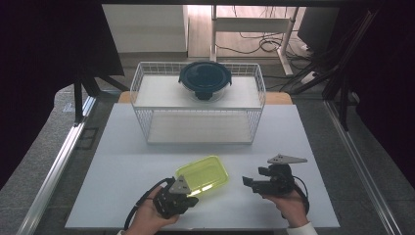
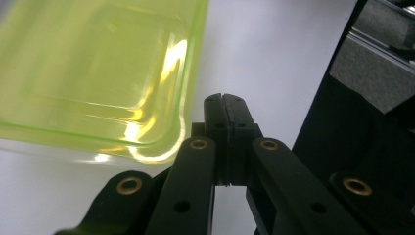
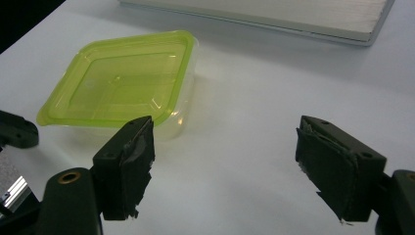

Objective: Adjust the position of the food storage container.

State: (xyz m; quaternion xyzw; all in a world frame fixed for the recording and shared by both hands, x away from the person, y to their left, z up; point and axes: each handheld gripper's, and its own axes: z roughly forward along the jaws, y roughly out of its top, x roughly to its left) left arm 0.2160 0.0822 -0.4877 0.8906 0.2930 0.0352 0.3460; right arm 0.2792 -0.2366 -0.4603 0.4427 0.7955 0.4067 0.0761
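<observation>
One light, thin-walled green-lidded container point(image 1: 204, 174) lies on the white table point(image 1: 122, 166) by the near edge, just beside the left gripper point(image 1: 192, 201), jaws pressed together and empty, while the right gripper point(image 1: 248, 182) gapes empty nearby; slick and flexible, it looks best pinched at the lid's rim.

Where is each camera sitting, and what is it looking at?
High view: above the person's side, looking forward and down on the white table, wire basket and dark round container; both hands and grippers show.
Left gripper view: rides the left gripper, jaws shut, beside the yellow-green container.
Right gripper view: rides the right gripper, jaws open, facing the table.
Shared: all three show the yellow-green container.
</observation>
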